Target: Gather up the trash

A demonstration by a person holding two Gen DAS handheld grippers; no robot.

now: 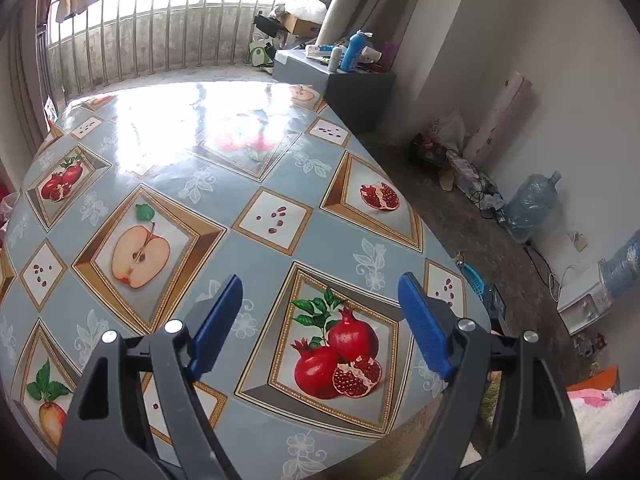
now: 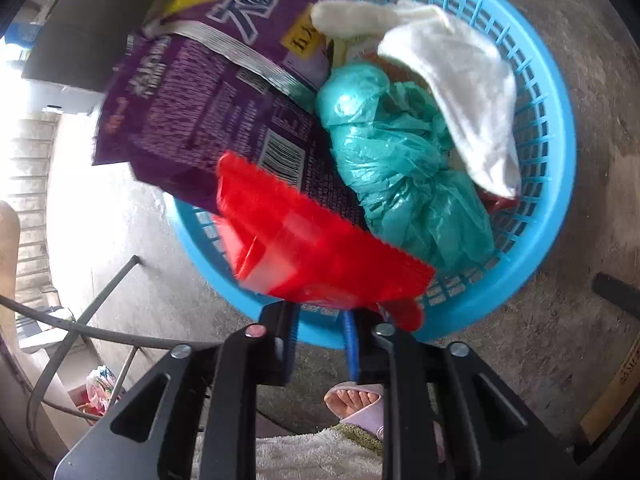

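Red wrapper over the blue basket

Your red wrapper (image 2: 320, 248) lies blurred over the near rim of the blue basket (image 2: 556, 184), beside a purple packet (image 2: 208, 100), teal bag (image 2: 400, 160) and white cloth (image 2: 460, 92); your right hand-held gripper (image 2: 320, 344) stands partly spread, whether pinching it I cannot tell. Your left hand-held gripper (image 1: 320, 320) is spread over the fruit-patterned surface (image 1: 280, 168).
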